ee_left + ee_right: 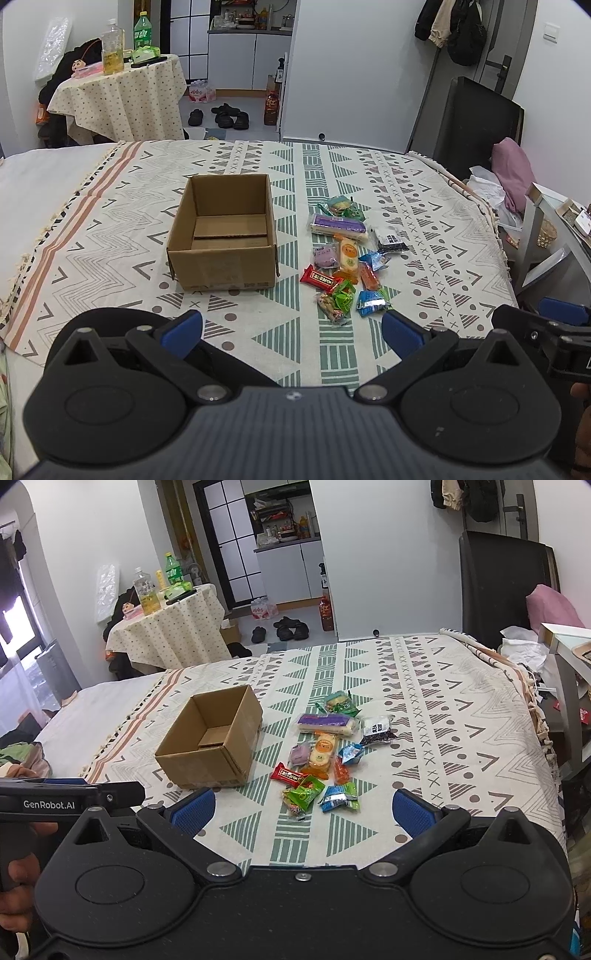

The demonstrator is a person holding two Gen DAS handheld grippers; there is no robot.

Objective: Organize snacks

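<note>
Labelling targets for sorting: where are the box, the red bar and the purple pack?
box (225,267), left wrist view, front wall.
red bar (320,279), left wrist view, wrapper middle.
purple pack (325,720), right wrist view, purple label.

We see a plain brown box (221,236) on a cream cloth (424,221) patterned with green triangles, grey zigzags and dots, plus an orange stripe on its left. Right of it lie a red bar (320,278), a blue packet (372,300), a bright green packet (343,297) and a purple-and-white pack (338,225). Both grippers' pads (400,334) are blue on black
</note>
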